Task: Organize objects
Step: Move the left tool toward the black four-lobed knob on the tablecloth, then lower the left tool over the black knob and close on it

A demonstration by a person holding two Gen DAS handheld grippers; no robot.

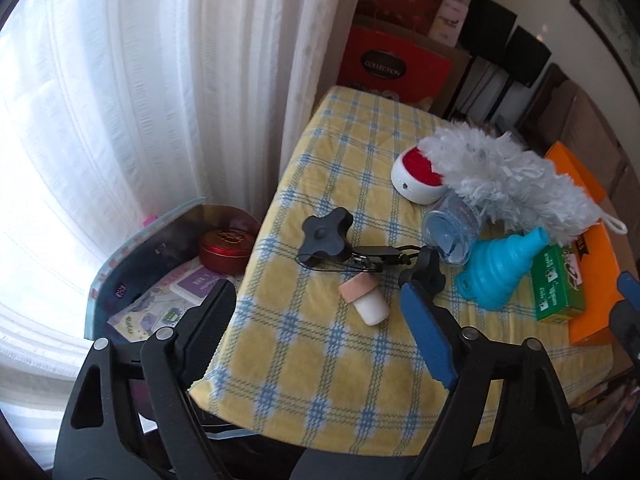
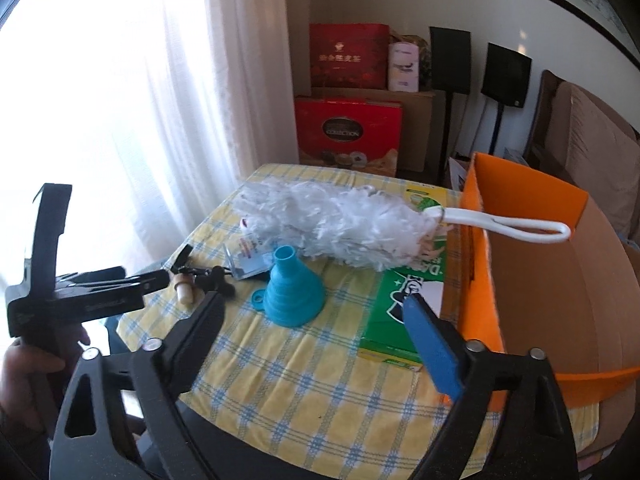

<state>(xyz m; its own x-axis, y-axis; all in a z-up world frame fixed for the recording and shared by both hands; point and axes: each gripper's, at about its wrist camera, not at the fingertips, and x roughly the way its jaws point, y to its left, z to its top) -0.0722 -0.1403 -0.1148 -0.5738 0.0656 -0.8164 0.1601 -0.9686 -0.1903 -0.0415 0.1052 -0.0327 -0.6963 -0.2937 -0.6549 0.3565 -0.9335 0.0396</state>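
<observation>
Nearest the left gripper (image 1: 320, 312), the stopper (image 1: 365, 298) lies on its side on the checked counter (image 1: 320, 380), just ahead of the parted, empty jaws and slightly right of their midline, white end toward the camera, long axis roughly along the line of approach. Black knobs (image 1: 326, 234) sit just beyond. The right gripper (image 2: 316, 322), also apart and empty, faces the funnel (image 2: 286, 290), so the left looks nearer the stopper.

A red box (image 2: 348, 134) standing by the curtain is showing the word "COLLECTION" on a dark oval label; other print is staying unreadable.
</observation>
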